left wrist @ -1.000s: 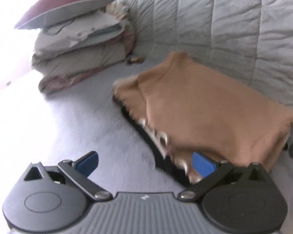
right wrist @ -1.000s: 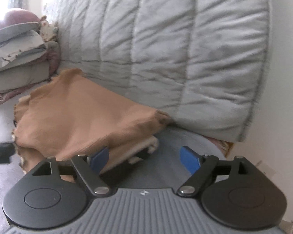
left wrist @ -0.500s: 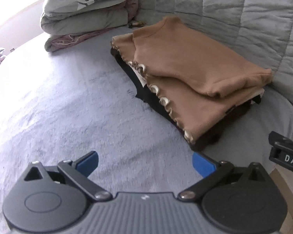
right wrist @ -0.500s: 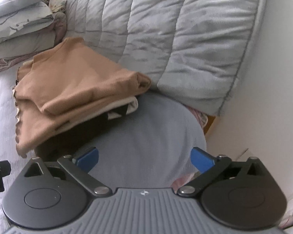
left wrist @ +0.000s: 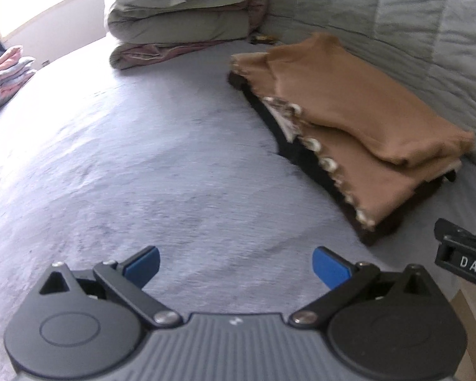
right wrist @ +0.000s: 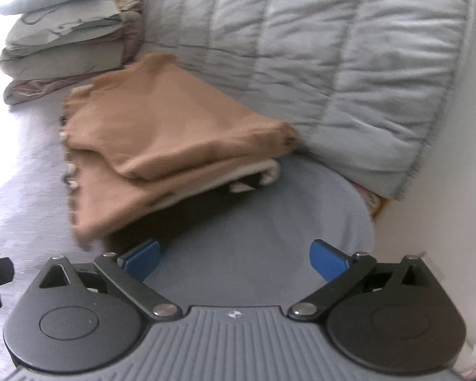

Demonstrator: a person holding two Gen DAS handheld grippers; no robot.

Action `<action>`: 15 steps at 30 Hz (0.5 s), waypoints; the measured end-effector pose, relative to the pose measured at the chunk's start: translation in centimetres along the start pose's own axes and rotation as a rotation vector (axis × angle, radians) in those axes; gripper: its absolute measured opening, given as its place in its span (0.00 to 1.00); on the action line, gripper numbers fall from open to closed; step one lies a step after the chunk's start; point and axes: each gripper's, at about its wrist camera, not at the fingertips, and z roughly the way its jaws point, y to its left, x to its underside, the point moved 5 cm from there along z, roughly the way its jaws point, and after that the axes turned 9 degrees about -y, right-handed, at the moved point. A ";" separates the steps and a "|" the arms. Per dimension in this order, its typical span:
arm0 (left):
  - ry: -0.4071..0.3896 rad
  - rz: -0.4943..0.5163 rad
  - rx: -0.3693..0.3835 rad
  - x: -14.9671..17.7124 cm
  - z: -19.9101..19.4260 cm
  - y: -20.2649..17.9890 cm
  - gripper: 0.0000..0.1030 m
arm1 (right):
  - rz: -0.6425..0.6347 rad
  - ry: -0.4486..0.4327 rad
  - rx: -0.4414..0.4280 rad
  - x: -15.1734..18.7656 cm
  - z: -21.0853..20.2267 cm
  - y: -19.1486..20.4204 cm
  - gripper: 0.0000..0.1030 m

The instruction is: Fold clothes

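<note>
A folded tan garment (left wrist: 349,117) (right wrist: 161,136) with a frilly pale edge lies on top of a dark folded garment (left wrist: 304,165) on the grey bed (left wrist: 142,158), close to the quilted grey backrest. My left gripper (left wrist: 236,265) hovers over bare bedding, short of the pile and to its left, open and empty. My right gripper (right wrist: 234,257) is open too, nothing between its blue pads (right wrist: 328,260), just in front of the pile's near corner. The right tool's black body (left wrist: 463,257) shows at the right edge of the left wrist view.
A stack of folded bedding and pillows (left wrist: 181,16) (right wrist: 66,47) sits at the far end of the bed. More folded clothes (left wrist: 6,73) lie at the far left. The quilted backrest (right wrist: 333,63) runs behind the pile; a pale wall (right wrist: 453,190) stands at right.
Both grippers have drawn back from the tan garment, which now lies folded on the pile. The right gripper's jaws went wider and its left pad no longer touches the cloth.
</note>
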 end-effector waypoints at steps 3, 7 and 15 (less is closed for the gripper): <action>-0.003 -0.019 -0.022 -0.2 -0.1 1.8 1.00 | -0.026 -0.003 -0.044 -0.4 0.1 2.4 1.00; -0.003 -0.042 -0.050 -0.4 -0.4 4.4 1.00 | -0.067 0.000 -0.094 -0.8 0.1 5.5 1.00; -0.002 -0.080 -0.126 -0.2 -0.6 10.1 1.00 | -0.112 -0.010 -0.178 -1.9 -0.6 11.9 1.00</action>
